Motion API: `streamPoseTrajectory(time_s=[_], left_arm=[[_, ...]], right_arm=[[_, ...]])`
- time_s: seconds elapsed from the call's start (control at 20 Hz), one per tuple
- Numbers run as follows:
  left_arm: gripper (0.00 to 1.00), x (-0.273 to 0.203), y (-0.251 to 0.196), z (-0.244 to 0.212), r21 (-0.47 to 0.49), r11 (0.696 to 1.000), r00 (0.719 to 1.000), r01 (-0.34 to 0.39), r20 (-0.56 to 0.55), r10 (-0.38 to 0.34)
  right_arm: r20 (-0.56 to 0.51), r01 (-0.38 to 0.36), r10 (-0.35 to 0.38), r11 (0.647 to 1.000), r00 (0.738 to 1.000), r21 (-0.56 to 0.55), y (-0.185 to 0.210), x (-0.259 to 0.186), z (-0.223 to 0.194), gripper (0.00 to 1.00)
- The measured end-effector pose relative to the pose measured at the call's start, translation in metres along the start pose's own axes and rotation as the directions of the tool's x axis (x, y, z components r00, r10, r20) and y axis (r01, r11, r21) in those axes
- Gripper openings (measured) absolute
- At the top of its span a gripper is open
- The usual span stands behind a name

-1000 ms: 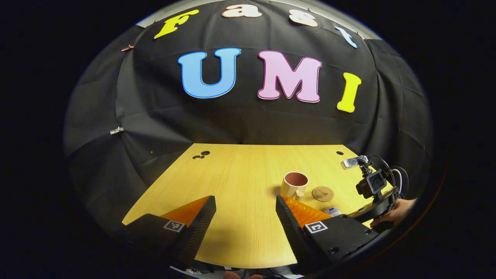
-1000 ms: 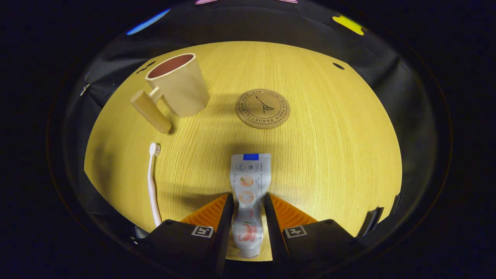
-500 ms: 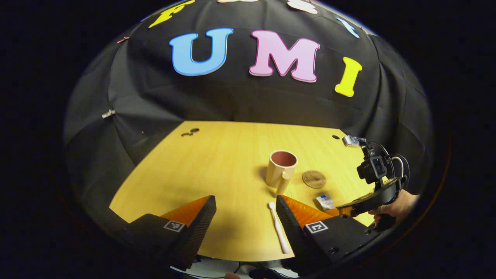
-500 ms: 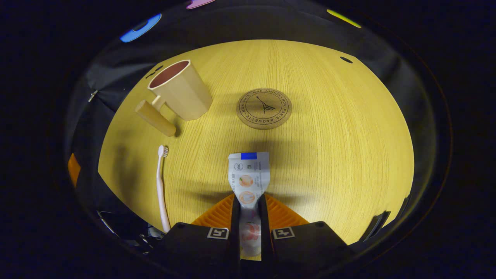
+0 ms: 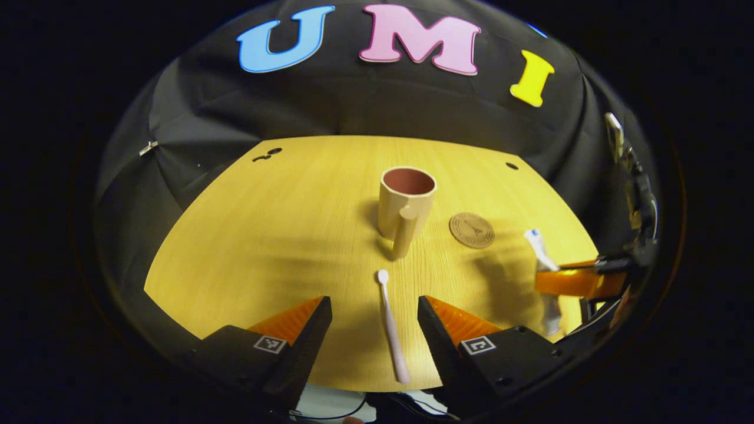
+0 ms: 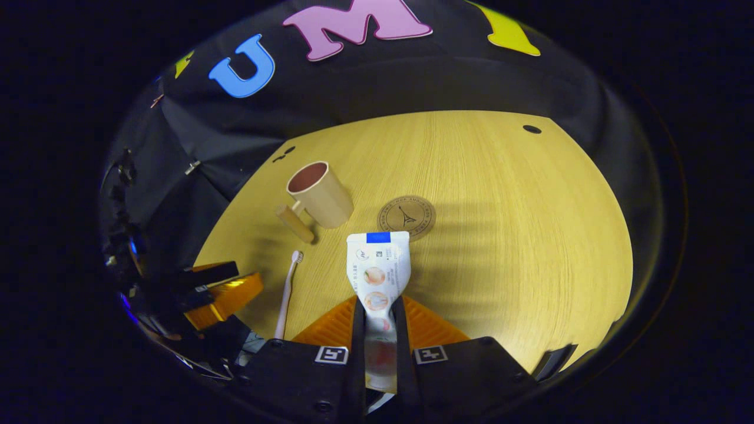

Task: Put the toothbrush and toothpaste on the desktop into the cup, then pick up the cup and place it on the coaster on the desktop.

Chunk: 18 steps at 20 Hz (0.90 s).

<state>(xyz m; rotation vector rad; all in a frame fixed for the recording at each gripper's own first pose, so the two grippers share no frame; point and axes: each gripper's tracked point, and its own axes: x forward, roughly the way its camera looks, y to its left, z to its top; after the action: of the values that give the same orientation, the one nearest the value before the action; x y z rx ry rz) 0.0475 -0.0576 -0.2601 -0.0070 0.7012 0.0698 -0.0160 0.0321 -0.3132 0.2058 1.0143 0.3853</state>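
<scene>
My right gripper (image 6: 377, 312) is shut on the white toothpaste tube (image 6: 377, 268), which is lifted above the desktop; the same tube (image 5: 545, 265) hangs between that gripper's orange fingers (image 5: 580, 281) in the left gripper view. My left gripper (image 5: 374, 309) is open, low over the desk, with the pale pink toothbrush (image 5: 391, 327) lying flat between its fingers. The beige cup (image 5: 406, 203) with a block handle stands upright beyond the brush, its inside dark red. The round cork coaster (image 5: 471, 229) lies just right of the cup. In the right gripper view sit the cup (image 6: 318, 194), coaster (image 6: 406, 217) and toothbrush (image 6: 287, 291).
The yellow wooden desktop (image 5: 283, 235) has small dark holes at its far corners (image 5: 511, 166). The left gripper's orange finger (image 6: 227, 297) shows at the left of the right gripper view. Black cloth walls close in the desk's back and sides.
The right gripper has risen with the toothpaste tube off the desk. The left gripper has moved forward and tilted down, so the toothbrush now lies between its open fingers.
</scene>
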Motion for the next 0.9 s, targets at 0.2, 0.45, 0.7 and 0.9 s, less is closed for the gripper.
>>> streamPoseTrajectory(time_s=[0.2,0.45,0.7,0.9], left_arm=[[0.84,0.022,-0.008,-0.020,0.033,0.999,0.997,-0.025,-0.075,0.027],[0.76,0.041,-0.009,-0.028,0.014,0.997,0.987,-0.070,-0.143,0.071],[0.59,0.051,-0.007,-0.041,0.061,0.993,0.973,-0.102,-0.204,0.112],[0.51,0.056,-0.010,-0.040,0.039,0.993,0.973,-0.107,-0.201,0.113]], right_arm=[[0.055,-0.030,0.030,1.000,0.998,-0.008,-0.013,-0.028,0.017,0.25],[0.082,-0.030,0.031,0.999,0.996,-0.010,-0.037,-0.045,0.028,0.26],[0.082,-0.025,0.024,1.000,0.996,0.009,-0.054,-0.047,0.032,0.25],[0.082,-0.026,0.025,1.000,0.996,0.017,-0.059,-0.045,0.033,0.25]])
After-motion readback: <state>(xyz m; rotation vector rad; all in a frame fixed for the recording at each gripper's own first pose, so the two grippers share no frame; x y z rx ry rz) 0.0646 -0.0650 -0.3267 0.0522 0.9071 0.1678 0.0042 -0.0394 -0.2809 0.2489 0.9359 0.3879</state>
